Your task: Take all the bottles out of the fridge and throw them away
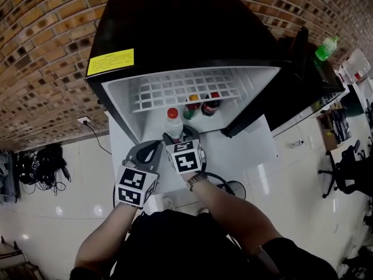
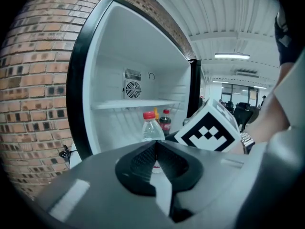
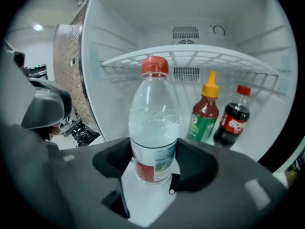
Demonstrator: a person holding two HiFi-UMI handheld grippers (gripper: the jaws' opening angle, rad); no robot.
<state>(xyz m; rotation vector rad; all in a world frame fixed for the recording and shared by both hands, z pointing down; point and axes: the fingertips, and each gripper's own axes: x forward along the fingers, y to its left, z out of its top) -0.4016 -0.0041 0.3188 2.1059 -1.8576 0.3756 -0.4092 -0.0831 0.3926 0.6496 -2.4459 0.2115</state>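
Note:
A small black fridge stands open against a brick wall. On its white floor stands a clear water bottle with a red cap, at the front. My right gripper has its jaws around the bottle's lower body, with the pads against both sides. The head view shows this gripper at the fridge's mouth, by the bottle. Behind it stand a sauce bottle with a yellow nozzle and a small cola bottle. My left gripper hangs just left of the right one, shut with nothing in it.
A white wire shelf spans the fridge above the bottles. The fridge door stands swung open to the right. A green bottle lies on a surface beyond the door. Cables sit on the tiled floor at left.

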